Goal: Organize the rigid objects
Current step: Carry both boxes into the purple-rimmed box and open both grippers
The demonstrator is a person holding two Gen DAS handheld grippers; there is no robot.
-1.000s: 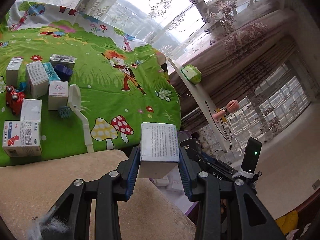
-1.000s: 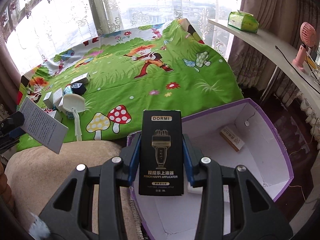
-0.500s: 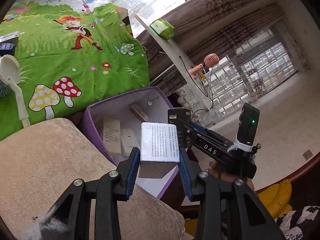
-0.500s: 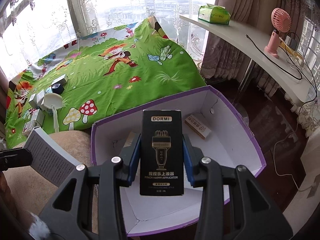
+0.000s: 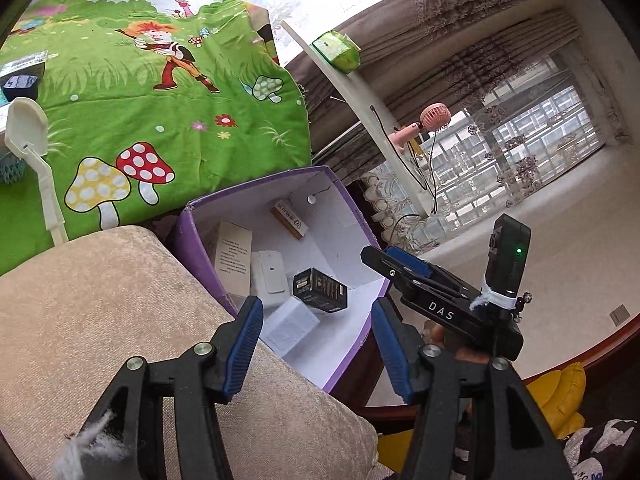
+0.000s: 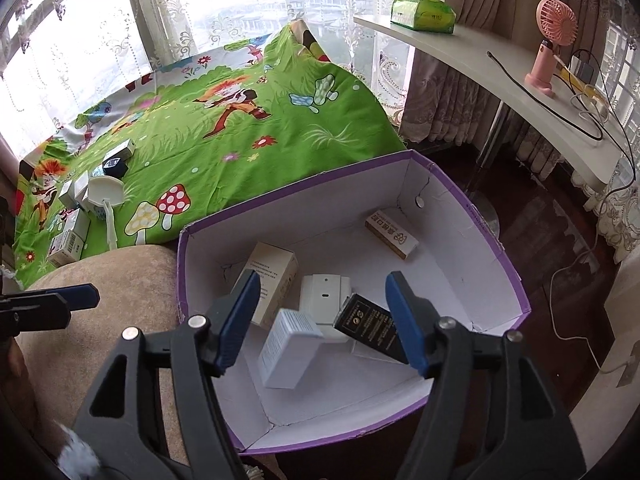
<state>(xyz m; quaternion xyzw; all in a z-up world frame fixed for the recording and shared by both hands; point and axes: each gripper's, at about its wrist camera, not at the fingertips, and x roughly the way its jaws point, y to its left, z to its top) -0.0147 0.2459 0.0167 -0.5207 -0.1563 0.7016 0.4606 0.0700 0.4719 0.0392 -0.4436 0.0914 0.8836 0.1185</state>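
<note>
Both tongs are wide open over the purple carton! The left gripper (image 5: 318,344) has just been spreading its jaws, nothing between the blue pads; the right gripper (image 6: 334,322) has just been opening too, its pads bare. Each one has let go.

Count inside the purple box (image 6: 496,248): five items. One black carton (image 6: 370,326), gold print on its face, tilted against a white plastic device (image 6: 326,300). One white carton (image 6: 288,346) with fine ribbed print on its top, lying at a slant near the front. One tall cream carton (image 6: 272,276) with small text, leaning at the left wall. One tan slim carton (image 6: 392,234) far back, well apart from the others.

The box itself: purple outside, white inside, open top, sitting just beside a beige cushion (image 5: 100,308).

Out on the green cartoon cloth (image 5: 140,120), a cluster of small cartons (image 6: 76,216) and one white scoop (image 5: 34,160) — too small to count surely.
</note>
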